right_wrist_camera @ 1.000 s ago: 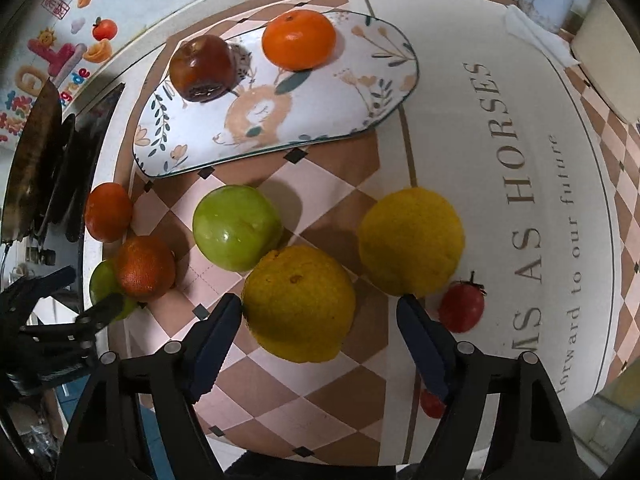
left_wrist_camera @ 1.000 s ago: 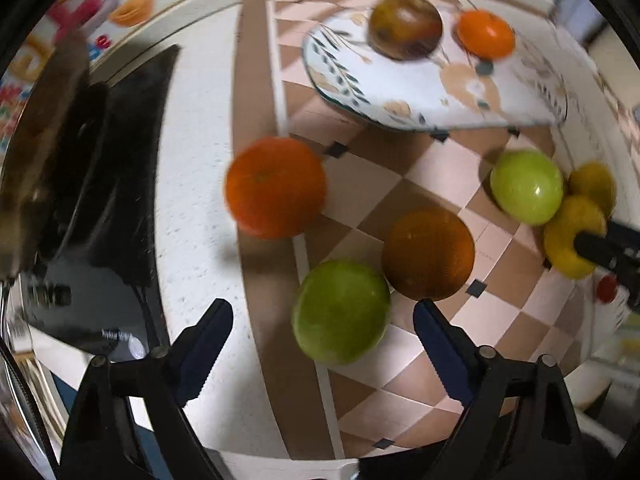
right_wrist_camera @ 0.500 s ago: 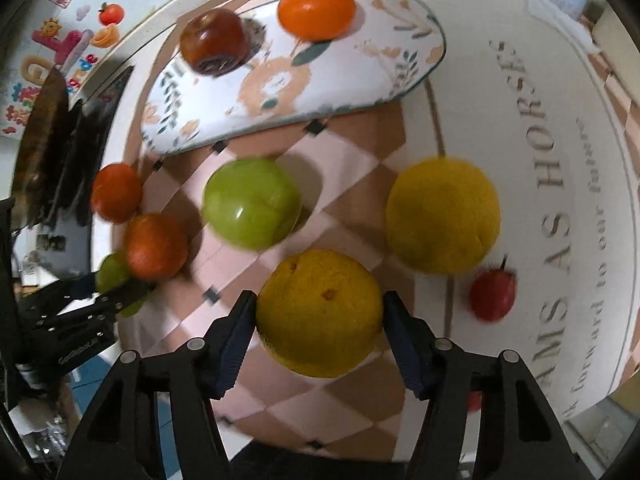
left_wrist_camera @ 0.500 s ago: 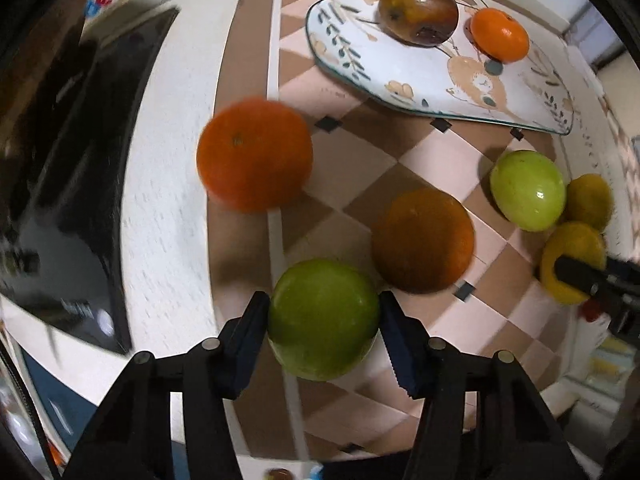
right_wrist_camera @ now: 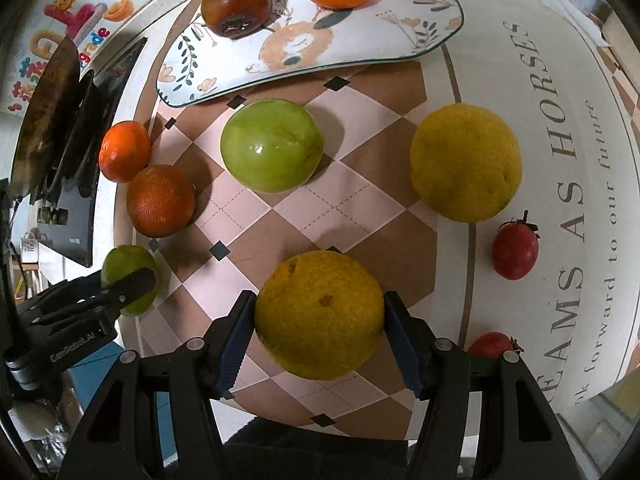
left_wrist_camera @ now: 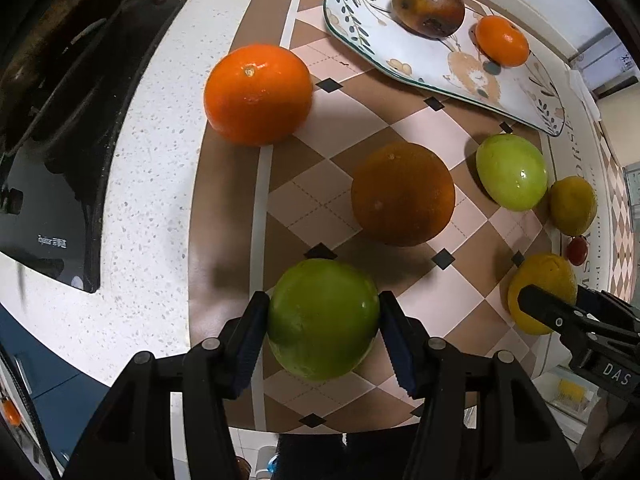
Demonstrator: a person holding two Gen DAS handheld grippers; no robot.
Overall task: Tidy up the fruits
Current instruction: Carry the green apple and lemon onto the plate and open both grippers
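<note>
Left wrist view, read from left to right: a black stovetop point(left_wrist_camera: 48, 184) fills the left edge, set into a speckled white counter point(left_wrist_camera: 152, 184). Next comes a checkered mat point(left_wrist_camera: 352, 104) carrying loose fruit. The left gripper point(left_wrist_camera: 323, 334) points straight down at the mat, and its jaws, which have just been closing, now press on both sides of a green apple point(left_wrist_camera: 323, 318) low in the middle of the picture. Beyond the apple lie a bright orange point(left_wrist_camera: 258, 94) and a darker orange point(left_wrist_camera: 403, 194), and farther right a second green apple point(left_wrist_camera: 512, 172). The patterned plate point(left_wrist_camera: 452, 76), already holding a brown fruit point(left_wrist_camera: 428, 6) and a small tangerine point(left_wrist_camera: 502, 40), sits at the top right, up and away to the right from the held apple.

Right wrist view, same order: the right gripper point(right_wrist_camera: 320, 332) has likewise just closed its jaws onto a yellow citrus fruit point(right_wrist_camera: 320, 314), round with no clear long axis. The plate lies directly ahead, past the second green apple. It looks like the right hand has the shorter, straighter path there.
</note>
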